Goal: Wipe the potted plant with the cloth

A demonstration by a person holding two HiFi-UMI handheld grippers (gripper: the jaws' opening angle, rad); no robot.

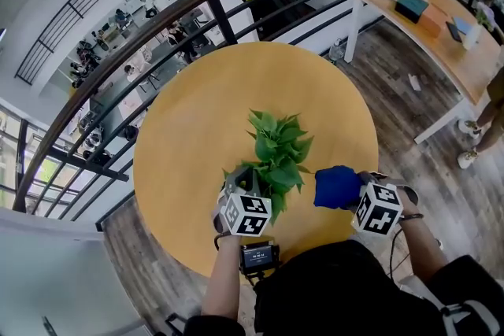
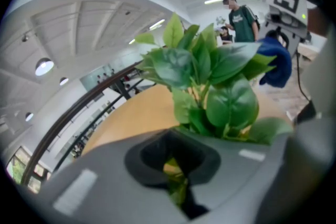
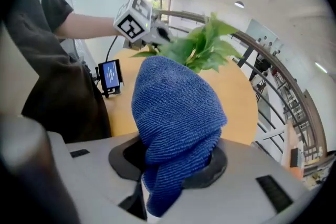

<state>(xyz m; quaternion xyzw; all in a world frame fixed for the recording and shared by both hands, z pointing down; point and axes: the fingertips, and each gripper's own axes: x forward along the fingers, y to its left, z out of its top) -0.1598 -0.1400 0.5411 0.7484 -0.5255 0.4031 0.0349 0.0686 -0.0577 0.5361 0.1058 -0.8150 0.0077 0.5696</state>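
Room: upper gallery with a grey wood-plank floor (image 1: 409, 118), edged by a curved dark railing (image 1: 197, 2) above an open lower storey where small figures and desks show. Main surface: round table (image 1: 189, 122), plain light-brown top, close against the railing. Second surface: long pale table (image 1: 461, 59) at upper right, bearing boxes and small items too small to name. Potted plant (image 1: 277, 152): leafy green, standing on the near half of the round table, between the two grippers. Cloth (image 1: 337, 186): blue, knitted texture, bunched, clenched in the right gripper (image 1: 356, 193) and held just right of the leaves, apparently not touching them. Left gripper (image 1: 241, 183): jaws pressed together on a bit of the plant's greenery at its near-left side. Small lit screen (image 1: 260, 256): by the person's body between the arms. Hard to make out: the pot itself, hidden under foliage in every view; whether the pinched piece is stem or leaf; a bystander (image 2: 242, 21) in a dark top, cut off by leaves; legs and shoes (image 1: 472, 145), cut by the right edge.
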